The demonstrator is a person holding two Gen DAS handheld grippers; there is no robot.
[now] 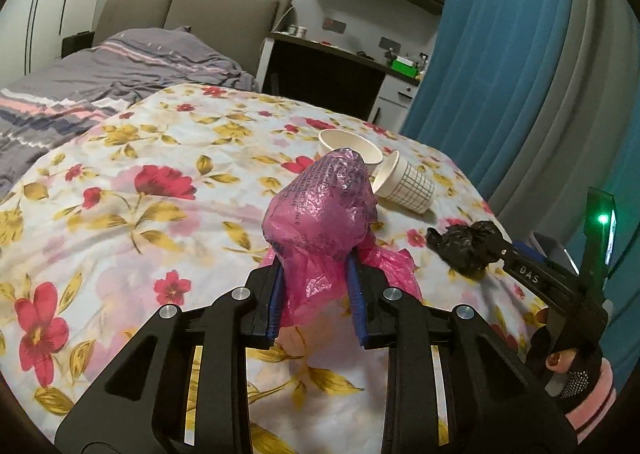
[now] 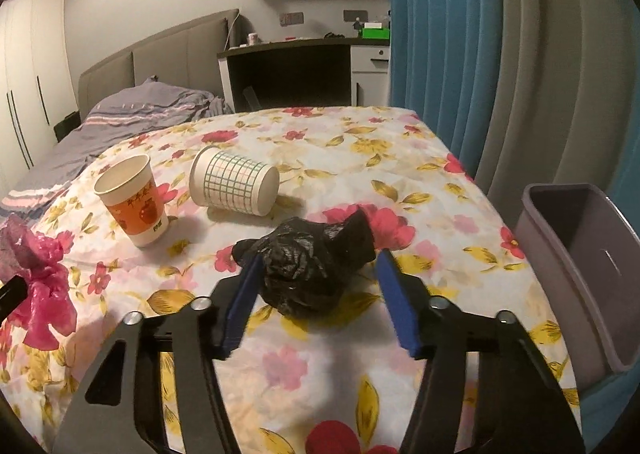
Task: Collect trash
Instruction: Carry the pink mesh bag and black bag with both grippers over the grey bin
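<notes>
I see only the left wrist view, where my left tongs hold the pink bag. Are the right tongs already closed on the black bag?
Observer: No. The right tongs are open, and the black bag lies on the floral cloth between them.
Operator: Where is the bin?
Observer: A grey bin stands at the cloth's right edge, to the right of those tongs.
Operator: Is the cup behind my pink bag upright?
Observer: Yes. The orange-printed cup stands upright, and the grid cup lies on its side to its right.
</notes>
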